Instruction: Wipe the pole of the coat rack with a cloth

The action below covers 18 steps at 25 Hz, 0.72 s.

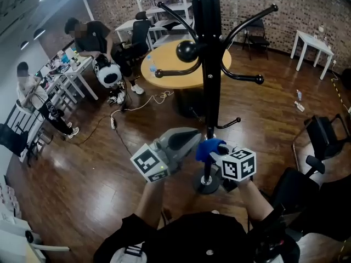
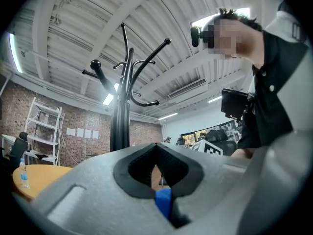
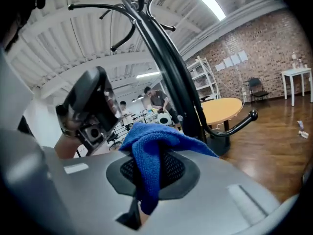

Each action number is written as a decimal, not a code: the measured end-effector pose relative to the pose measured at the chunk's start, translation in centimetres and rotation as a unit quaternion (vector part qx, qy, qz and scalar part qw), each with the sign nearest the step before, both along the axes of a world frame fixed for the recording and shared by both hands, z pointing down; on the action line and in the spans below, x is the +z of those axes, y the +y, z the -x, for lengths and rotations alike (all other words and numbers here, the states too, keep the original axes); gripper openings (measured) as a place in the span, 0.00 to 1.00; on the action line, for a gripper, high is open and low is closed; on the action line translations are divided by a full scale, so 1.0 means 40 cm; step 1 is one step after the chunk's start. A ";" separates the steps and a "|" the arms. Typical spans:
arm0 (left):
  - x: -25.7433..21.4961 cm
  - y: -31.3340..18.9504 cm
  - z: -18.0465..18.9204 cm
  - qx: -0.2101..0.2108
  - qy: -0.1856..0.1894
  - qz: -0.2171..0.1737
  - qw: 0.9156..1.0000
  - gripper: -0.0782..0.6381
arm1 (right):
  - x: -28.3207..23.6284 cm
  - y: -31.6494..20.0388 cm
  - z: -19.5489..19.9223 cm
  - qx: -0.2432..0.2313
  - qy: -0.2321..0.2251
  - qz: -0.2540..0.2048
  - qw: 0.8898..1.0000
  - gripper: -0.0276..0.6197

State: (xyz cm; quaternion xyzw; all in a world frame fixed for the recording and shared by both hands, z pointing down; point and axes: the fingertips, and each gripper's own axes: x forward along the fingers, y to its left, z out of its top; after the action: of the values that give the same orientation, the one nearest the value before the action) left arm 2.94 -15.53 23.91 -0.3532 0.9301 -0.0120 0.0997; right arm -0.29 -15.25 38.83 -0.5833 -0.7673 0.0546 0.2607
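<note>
Two failure modes worth flagging.

Head view: shows left gripper point(image 1: 194, 139) and right gripper point(image 1: 220, 154) tip to tip, with cloth point(image 1: 208, 146) bunched between the tips. Puts pole point(image 1: 210, 64) of the coat rack point(image 1: 186, 51) just beyond them, low down near the base point(image 1: 208, 186). Shows no clear cloth-to-pole contact.

Left gripper view: shows jaws pressed together at the tips, with a small blue bit point(image 2: 164, 202) wedged low in the seam behind them. Can't tell if cloth corner or gripper part. Puts pole point(image 2: 119, 126) ahead and left of the jaws, apart from them.

Right gripper view: shows jaws pinching the cloth point(image 3: 146, 141), fold draped over the tips, tail hanging down the seam. Puts pole point(image 3: 165, 67) just past the tips, rising up and left.

Risk 1, a judgement: looks like only a thin fold clamped, so likely to slip out under drag along the pole.

Risk 2: little cloth ahead of the tips, so could scrape bare jaw on the pole, or push sideways and rock the rack.
</note>
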 end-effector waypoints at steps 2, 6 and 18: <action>-0.002 0.002 0.007 -0.004 0.005 0.006 1.000 0.11 | -0.009 0.000 -0.028 -0.023 0.009 -0.004 1.000 0.09; -0.032 0.013 0.003 0.011 -0.007 0.009 1.000 0.11 | 0.004 0.022 0.011 0.022 -0.010 -0.020 1.000 0.09; -0.025 0.124 -0.033 0.145 -0.005 0.006 0.989 0.11 | -0.192 0.046 0.153 0.270 -0.132 0.063 0.952 0.09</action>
State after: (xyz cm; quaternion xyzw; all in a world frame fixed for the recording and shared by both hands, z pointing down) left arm 4.25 -10.56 22.92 -0.4849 0.8685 -0.0046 0.1028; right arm -6.41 -13.39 31.14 -0.3715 -0.9187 0.0939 0.0958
